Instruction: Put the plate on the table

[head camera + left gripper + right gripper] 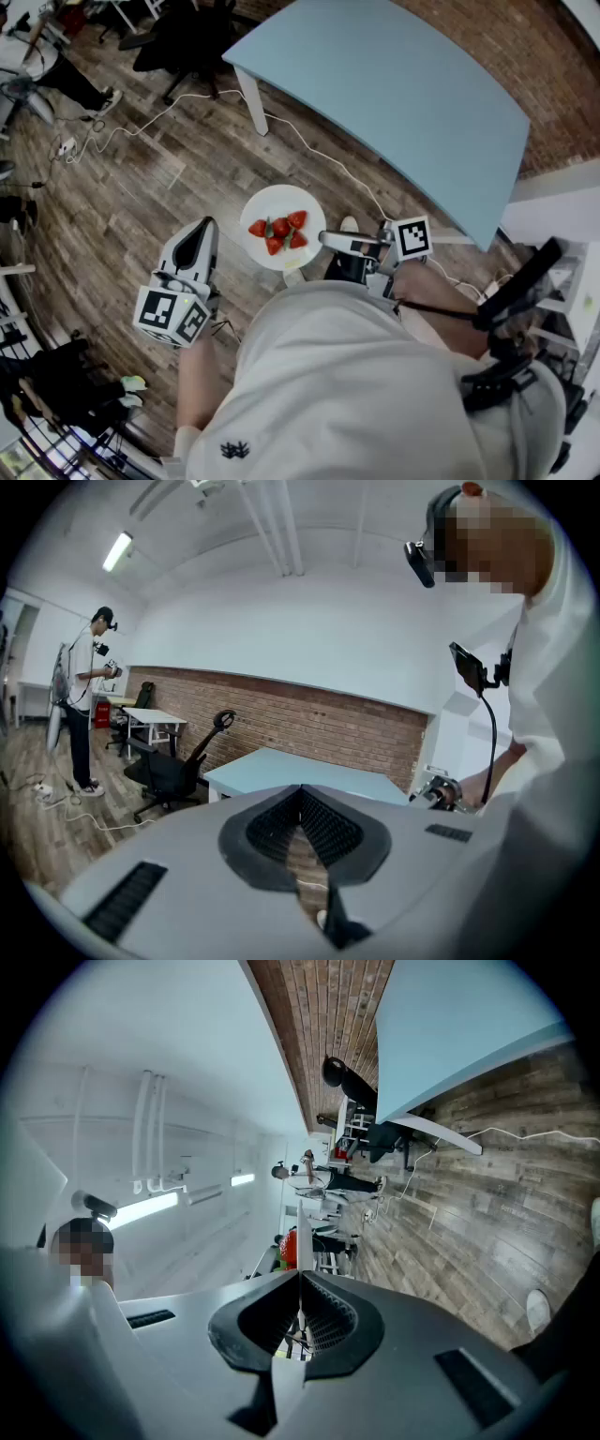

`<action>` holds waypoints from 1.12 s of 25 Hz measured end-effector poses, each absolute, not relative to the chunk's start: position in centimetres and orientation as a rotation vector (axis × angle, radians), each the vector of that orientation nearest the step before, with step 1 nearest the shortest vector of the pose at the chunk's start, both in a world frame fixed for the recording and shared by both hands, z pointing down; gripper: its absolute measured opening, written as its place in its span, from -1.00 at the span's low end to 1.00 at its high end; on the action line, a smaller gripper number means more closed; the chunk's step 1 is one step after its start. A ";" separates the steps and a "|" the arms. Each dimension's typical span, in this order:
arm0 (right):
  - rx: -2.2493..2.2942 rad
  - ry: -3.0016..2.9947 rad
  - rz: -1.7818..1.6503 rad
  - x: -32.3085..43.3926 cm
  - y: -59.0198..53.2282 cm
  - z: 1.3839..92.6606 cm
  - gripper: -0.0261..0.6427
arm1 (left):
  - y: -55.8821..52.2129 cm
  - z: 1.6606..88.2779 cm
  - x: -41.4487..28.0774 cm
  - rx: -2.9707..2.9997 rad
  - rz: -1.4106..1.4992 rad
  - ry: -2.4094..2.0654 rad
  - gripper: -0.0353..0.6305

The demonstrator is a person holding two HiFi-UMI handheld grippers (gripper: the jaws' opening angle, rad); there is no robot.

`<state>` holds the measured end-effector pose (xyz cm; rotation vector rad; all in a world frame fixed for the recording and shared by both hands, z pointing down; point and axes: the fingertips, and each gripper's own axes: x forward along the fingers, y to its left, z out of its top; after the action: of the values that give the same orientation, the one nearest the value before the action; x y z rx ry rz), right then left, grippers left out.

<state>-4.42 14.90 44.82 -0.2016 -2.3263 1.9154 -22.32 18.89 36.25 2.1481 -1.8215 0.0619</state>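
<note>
- Wood-plank floor (141,187) below a brick wall (525,56). The light-blue desk (394,94) fills the head view from 12 to 2 o'clock, and its top is bare where it shows.
- The white plate (267,202) of strawberries (279,232) hangs over the floor near the person's body, well short of the desk.
- The right claw (323,239) is clamped on the plate's rim at its 3 o'clock edge. In the right gripper view the plate is a thin white line pinched between the pads.
- The left claw (204,223) is at the plate's 8 o'clock, apart from it, its jaws pressed together on nothing.
- The step looks like the carry: plate lifted, not yet set down. The next move calls for swinging it toward 1 o'clock, level, over the desk edge before lowering.
- The plate's near rim is hidden behind the white shirt (337,394). The desk's far side is cut off.
</note>
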 end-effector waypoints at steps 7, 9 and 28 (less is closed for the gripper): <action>-0.210 -2.326 1.936 -5.0 15.0 45.0 -0.88 | 17.7 36.1 -20.1 2.253 0.239 -1.769 -0.89; -0.181 -2.334 1.927 -4.9 15.1 45.0 -0.88 | 17.8 36.0 -20.0 2.267 0.242 -1.756 -0.89; 0.027 -2.410 1.959 -3.8 11.3 44.4 -0.88 | 16.9 35.6 -18.6 2.354 0.292 -1.669 -0.89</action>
<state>-3.80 11.29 44.38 0.0271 -2.4096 1.9587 -18.57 16.92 35.62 2.3539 -1.6691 0.2916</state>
